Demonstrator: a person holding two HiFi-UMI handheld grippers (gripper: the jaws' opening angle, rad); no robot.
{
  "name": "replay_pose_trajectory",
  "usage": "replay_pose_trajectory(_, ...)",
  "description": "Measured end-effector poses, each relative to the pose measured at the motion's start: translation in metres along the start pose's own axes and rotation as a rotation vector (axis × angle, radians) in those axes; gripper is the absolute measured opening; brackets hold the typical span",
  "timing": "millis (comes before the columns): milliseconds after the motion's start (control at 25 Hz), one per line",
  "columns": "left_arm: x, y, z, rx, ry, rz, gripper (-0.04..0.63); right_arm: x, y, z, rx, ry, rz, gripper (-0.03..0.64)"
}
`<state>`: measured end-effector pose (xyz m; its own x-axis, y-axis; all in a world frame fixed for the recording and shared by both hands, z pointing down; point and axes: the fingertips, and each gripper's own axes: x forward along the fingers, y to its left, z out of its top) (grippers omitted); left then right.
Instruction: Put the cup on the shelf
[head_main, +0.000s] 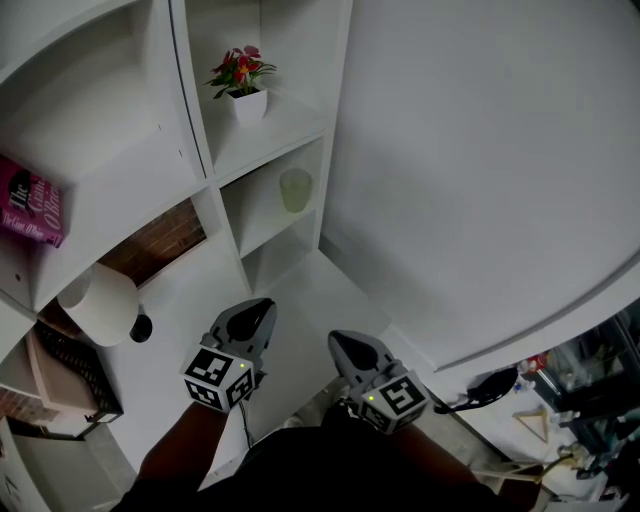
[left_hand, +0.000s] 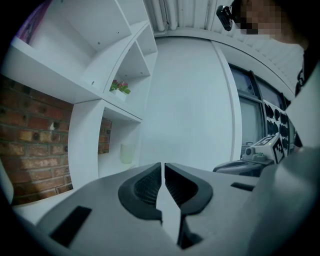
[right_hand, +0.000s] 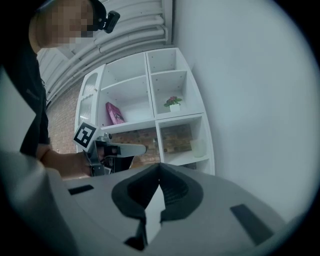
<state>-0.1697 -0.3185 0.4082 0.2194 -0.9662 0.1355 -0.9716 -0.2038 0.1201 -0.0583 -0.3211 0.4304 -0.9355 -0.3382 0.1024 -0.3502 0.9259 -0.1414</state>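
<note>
A pale, translucent cup stands upright in a lower cubby of the white shelf unit, well away from both grippers. It also shows small in the left gripper view as the cup and in the right gripper view as the cup. My left gripper points toward the shelf, its jaws shut with nothing between them. Beside it on the right, my right gripper is also shut and empty. Both are held level, side by side, back from the shelf.
A potted plant with red flowers sits in the cubby above the cup. A pink book leans in a left compartment, with a round white lamp shade below. A plain white wall runs along the right; clutter lies at lower right.
</note>
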Motion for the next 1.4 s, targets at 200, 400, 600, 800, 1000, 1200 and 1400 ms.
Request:
replay_pose_trajectory(200, -0.015, -0.007, -0.012, 0.008, 0.003, 0.023, 0.025, -0.002, 0.009, -0.004, -0.011, 0.002, -0.003, 0.005)
replay_pose_trajectory(400, -0.023, -0.018, -0.023, -0.01, 0.006, 0.002, 0.025, -0.004, 0.016, -0.012, 0.015, 0.022, -0.014, 0.005)
replay_pose_trajectory(600, -0.033, -0.022, -0.032, 0.024, 0.052, -0.004, 0.025, -0.004, 0.02, -0.021, 0.042, 0.051, -0.028, 0.005)
replay_pose_trajectory(800, -0.039, -0.024, -0.035, 0.028, 0.059, -0.004, 0.025, -0.005, 0.022, -0.028, 0.051, 0.039, -0.007, 0.005)
replay_pose_trajectory(1000, -0.042, -0.024, -0.035, -0.009, 0.036, 0.01, 0.025, -0.004, 0.027, -0.024, 0.066, 0.024, 0.005, 0.005)
replay_pose_trajectory(1200, -0.043, -0.026, -0.033, -0.006, 0.023, 0.01, 0.025, -0.005, 0.026, -0.027, 0.074, 0.042, -0.006, 0.005)
replay_pose_trajectory(1400, -0.042, -0.024, -0.03, -0.004, 0.02, 0.012, 0.025, -0.004, 0.027, -0.022, 0.058, 0.031, 0.008, 0.005)
